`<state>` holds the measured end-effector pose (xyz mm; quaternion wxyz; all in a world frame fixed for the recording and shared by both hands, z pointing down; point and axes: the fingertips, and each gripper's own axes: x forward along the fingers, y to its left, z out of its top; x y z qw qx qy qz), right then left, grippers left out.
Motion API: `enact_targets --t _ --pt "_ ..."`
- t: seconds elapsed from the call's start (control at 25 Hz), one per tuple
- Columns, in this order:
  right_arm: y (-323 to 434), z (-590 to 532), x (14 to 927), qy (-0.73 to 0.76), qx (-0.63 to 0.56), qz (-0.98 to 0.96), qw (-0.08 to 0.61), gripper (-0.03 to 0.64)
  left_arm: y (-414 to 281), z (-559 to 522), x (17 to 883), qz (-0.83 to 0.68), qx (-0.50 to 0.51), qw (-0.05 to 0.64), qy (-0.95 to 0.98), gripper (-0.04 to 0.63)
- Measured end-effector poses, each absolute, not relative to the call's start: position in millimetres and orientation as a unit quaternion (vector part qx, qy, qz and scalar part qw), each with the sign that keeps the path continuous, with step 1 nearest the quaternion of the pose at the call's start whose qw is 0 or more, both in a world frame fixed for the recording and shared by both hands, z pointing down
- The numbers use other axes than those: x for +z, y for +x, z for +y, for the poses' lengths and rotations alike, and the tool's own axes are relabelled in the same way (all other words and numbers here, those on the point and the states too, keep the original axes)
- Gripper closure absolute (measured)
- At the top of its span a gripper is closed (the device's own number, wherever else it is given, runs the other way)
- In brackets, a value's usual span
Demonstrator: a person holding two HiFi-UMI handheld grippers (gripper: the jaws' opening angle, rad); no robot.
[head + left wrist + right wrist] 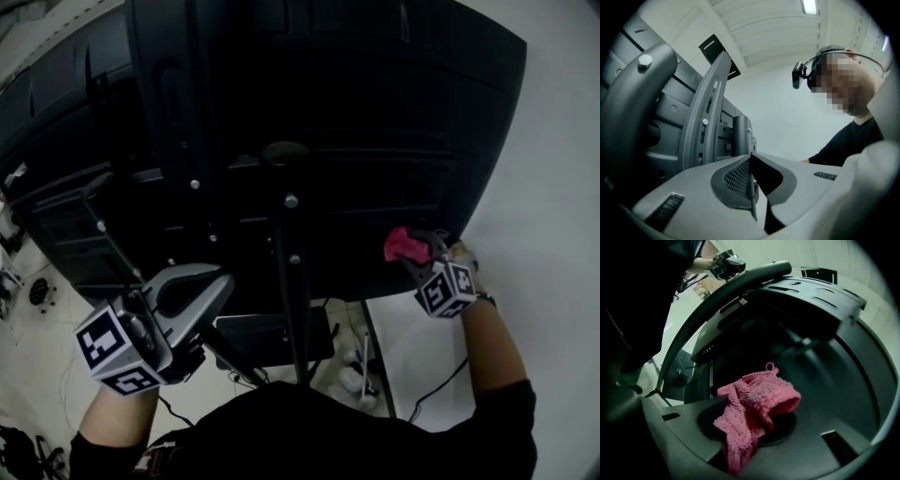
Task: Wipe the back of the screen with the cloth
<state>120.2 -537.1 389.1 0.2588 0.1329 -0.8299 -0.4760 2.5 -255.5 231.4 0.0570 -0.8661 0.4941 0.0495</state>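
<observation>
Cloth [757, 404] is clamped in the right gripper [754, 423] — pink knit, bunched, most of it sticking out past the tips. In the head view it is seen at the lower right of the screen back [356, 122], touching the panel or just off it; contact can't be confirmed from any view. Left gripper [752, 161] is clenched on nothing, pads together, held low to the left of the stand pole [292, 281] and apart from the panel.

Step in hand, as judged: a wipe pass on the right half of the back.

How it is best done:
- The bunched end, not the jaw tips, should be pressed to the plastic — hard tips could scratch or catch on the ribs.
- Light, even pressure is wanted. The screen seems to be carried on one pole and may rock or swivel if pushed, so the pole could be braced with the left gripper.
- Overlapping straight strokes are best run from the outer edge toward the pole, then repeated on the left half.
- A firm grip is needed, since only a fold of the cloth is pinched and it could be dragged out on screw heads.
</observation>
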Motion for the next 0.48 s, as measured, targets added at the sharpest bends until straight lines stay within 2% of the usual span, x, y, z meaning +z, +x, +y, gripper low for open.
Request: enact_targets --t 0.12,0.4,0.48 --pt "105 -534 402 0.113 -0.477 -0.832 0.259 0.499 4 -253 233 0.493 0.049 0.054 -0.867 0.598" --pt "246 -662 433 0.259 -0.391 -0.799 0.375 0.499 -4 -257 246 0.499 0.052 0.036 -0.864 0.598" --pt "259 -675 434 0.278 -0.38 -0.791 0.391 0.499 -6 -260 251 0.501 0.053 0.029 -0.863 0.598"
